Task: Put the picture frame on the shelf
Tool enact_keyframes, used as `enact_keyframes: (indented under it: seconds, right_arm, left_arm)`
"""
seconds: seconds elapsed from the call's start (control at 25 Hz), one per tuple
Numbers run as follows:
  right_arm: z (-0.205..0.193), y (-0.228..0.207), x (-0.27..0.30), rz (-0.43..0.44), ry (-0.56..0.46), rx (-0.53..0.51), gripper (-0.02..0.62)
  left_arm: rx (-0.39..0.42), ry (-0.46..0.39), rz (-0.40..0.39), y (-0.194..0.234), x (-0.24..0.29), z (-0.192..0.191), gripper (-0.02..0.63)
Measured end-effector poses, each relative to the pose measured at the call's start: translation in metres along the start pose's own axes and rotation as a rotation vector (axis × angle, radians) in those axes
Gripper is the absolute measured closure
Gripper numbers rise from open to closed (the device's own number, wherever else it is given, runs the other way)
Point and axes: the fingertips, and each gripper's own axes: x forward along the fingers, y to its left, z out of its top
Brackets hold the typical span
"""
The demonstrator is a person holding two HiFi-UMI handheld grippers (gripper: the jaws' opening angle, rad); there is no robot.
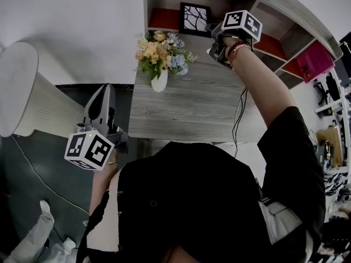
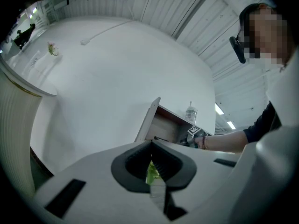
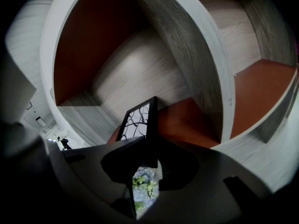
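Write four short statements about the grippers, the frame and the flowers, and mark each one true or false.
1. The right gripper grips the frame. True.
2. The frame is in a shelf compartment with a red floor. True.
3. The left gripper holds the vase. False: its jaws are together with nothing in them, and it hangs low, off the left edge of the table.
4. The flowers lie on the shelf. False: they stand in the white vase on the table, in front of the shelf.
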Motion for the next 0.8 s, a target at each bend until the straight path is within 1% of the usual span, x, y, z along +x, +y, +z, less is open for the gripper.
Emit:
enact_keyframes:
  seconds: [0.8]
  right_arm:
    - [-0.0002, -0.0005, -0.0028, -0.018, -0.029, 0.028, 0.507]
  left_arm:
    - [-0.001, -0.004, -0.001, -0.0010, -0.0045, 0.0020, 0.594]
